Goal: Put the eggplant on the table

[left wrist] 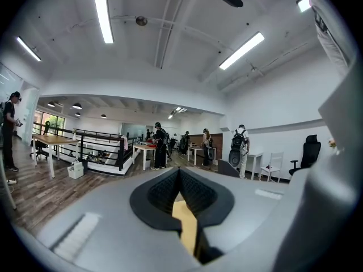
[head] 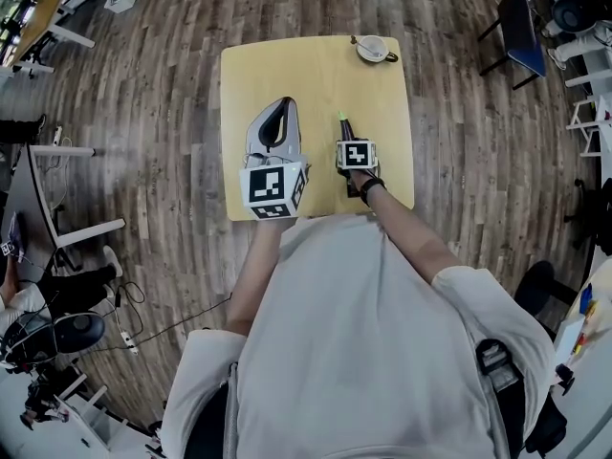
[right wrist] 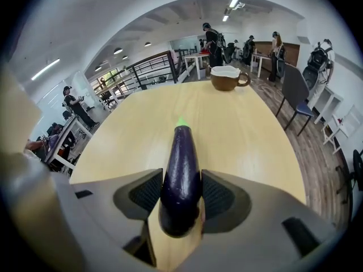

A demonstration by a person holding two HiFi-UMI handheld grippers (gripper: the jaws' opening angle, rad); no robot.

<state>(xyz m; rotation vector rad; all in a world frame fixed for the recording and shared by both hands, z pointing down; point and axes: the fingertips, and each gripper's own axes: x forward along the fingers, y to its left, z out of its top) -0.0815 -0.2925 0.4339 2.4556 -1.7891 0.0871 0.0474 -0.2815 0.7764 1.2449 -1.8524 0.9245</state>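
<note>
A dark purple eggplant [right wrist: 181, 166] with a green tip [head: 341, 116] sits between the pads of my right gripper [right wrist: 181, 181], which is shut on it. The eggplant points away from me, over the near right part of the yellow table [head: 316, 75]. Whether it touches the tabletop I cannot tell. My right gripper [head: 345, 130] tilts down toward the table. My left gripper [head: 284, 105] is held beside it on the left over the table's near edge. In the left gripper view its black pads [left wrist: 179, 171] meet at the tips with nothing between them.
A brown cup [head: 372, 48] with a white rim [right wrist: 227, 72] stands at the table's far right corner. A dark chair [head: 519, 27] is off the table's far right. Wooden floor surrounds the table, with desks, chairs and people farther off.
</note>
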